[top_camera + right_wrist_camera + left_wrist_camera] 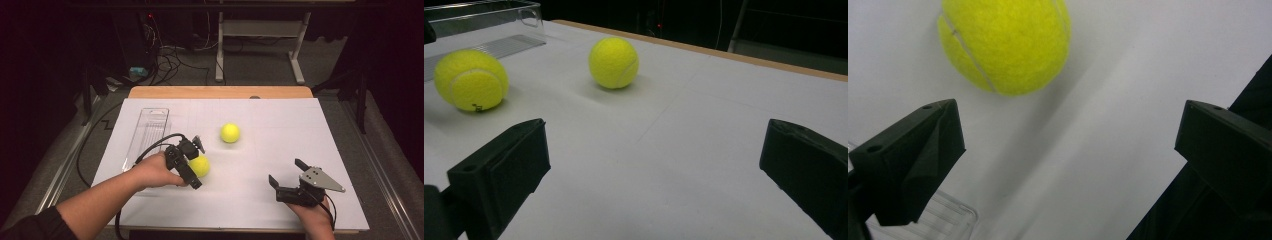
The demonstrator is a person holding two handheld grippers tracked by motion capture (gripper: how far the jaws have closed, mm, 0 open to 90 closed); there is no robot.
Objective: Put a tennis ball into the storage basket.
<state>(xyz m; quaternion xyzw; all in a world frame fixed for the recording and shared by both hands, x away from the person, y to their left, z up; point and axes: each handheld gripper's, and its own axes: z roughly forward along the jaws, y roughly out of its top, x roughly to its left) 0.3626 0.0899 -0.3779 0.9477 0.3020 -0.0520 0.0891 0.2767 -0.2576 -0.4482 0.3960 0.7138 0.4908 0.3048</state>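
Two tennis balls on white sheet (280, 150). Left gripper (194, 162) jaws spread, near ball (201, 165) just ahead, not pinched. Far ball (230, 132) beyond. Right gripper (286, 178) jaws spread, empty. Clear tray (147, 132) beside left gripper.

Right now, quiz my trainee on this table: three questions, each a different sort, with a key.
1. How many tennis balls lie on the white sheet?
2. True or false: the left gripper is shut on a ball.
3. Which lies nearer the clear tray: A) the near ball or B) the far ball?

Key: 1. Two. 2. False; it is open, beside the near ball. 3. A.
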